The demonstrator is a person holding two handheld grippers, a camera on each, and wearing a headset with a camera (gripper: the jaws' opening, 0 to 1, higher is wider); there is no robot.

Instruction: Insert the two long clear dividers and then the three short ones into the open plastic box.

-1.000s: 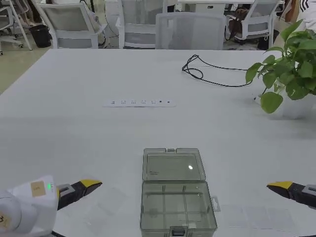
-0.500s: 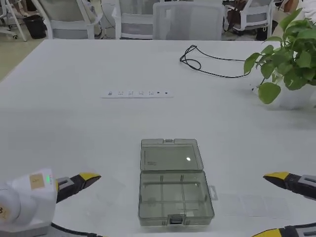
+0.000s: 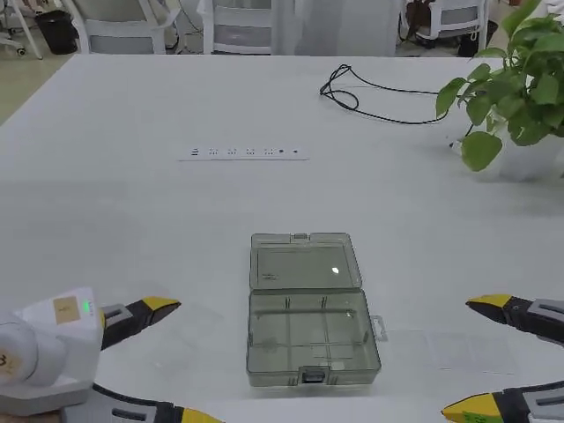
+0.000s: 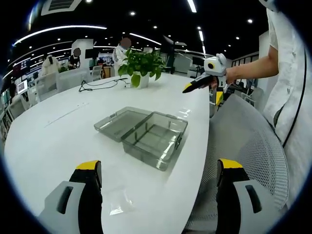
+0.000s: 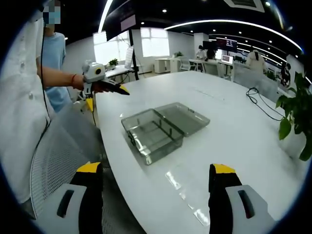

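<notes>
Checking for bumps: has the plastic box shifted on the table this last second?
No. The plastic box keeps its gap to the power strip; both rose together, so the camera moved.

Smoky see-thru plastic box point(image 3: 282, 374) is sitting open near the front edge of the tabletop point(image 3: 132, 220), approx. centred. Its lid point(image 3: 306, 262) is lying flat behind the base, hinged along the far side, w/ a latch tab facing the near side. Faint grid lines are showing inside the base; can't tell if they're slots or fitted pieces. Right-hand dividers point(image 3: 458, 351) are lying flat beside the box, clear, edges barely showing. Left-hand dividers point(image 3: 189, 339) are lying flat too, near the box but apart from it. In the right gripper view, the right-hand dividers point(image 5: 183, 192) are glinting on the near side of the box point(image 5: 151, 134).
</notes>
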